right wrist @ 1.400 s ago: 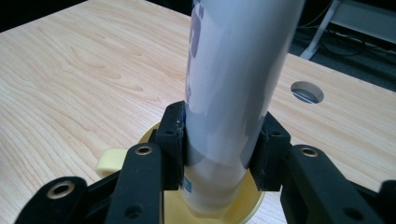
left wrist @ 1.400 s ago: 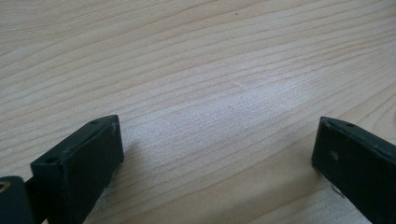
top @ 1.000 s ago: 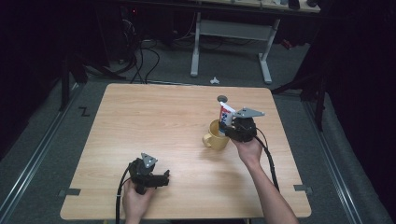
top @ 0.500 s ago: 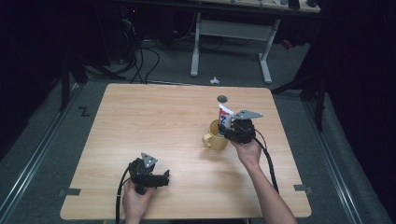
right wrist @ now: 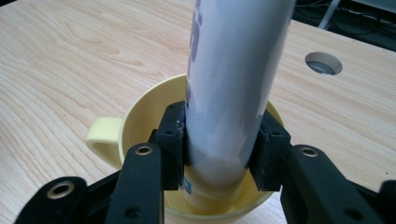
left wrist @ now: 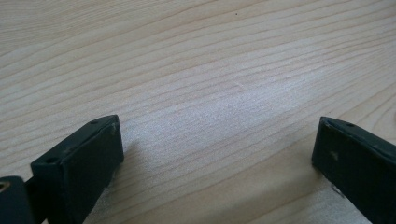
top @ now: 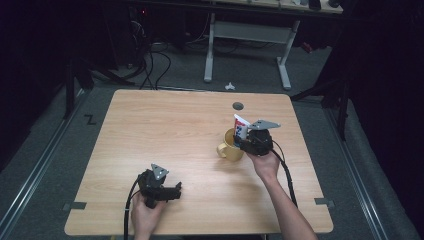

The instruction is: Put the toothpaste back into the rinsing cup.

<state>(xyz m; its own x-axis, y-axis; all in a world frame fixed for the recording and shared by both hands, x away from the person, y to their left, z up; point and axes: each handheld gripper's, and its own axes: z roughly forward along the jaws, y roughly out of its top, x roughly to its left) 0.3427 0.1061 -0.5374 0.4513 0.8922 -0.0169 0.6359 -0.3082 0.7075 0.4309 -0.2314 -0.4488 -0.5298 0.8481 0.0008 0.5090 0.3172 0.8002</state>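
White and smooth, the tube (right wrist: 233, 88) stood nearly upright with its lower end inside the yellow mug (right wrist: 140, 116), pinched on both sides by the right gripper (right wrist: 219, 149). It looked like a soft plastic squeeze tube, probably light, and its glossy skin was likely to be slippery. The jaws pressed on it just above the mug's rim, where the body seemed round and full; that looked a sound place to hold, since a grip nearer the flat crimped top would probably let it swing. Too hard a squeeze might have dented it or pushed out its contents.

From the high view, the tube (top: 241, 126) showed red and blue printing on white, and its upper end leaned slightly away from the right gripper (top: 248, 140). The mug (top: 231, 146) sat on the wooden worktop (top: 165, 130), right of the middle, with its handle turned toward the left side. It looked stiff and stable enough to stay put, though a tilted tube could tip it if dragged sideways.

At the near edge the left gripper (top: 172, 192) rested low over bare wood, well apart from the mug. Its own view showed the left gripper (left wrist: 217, 154) spread wide with nothing between the jaws.
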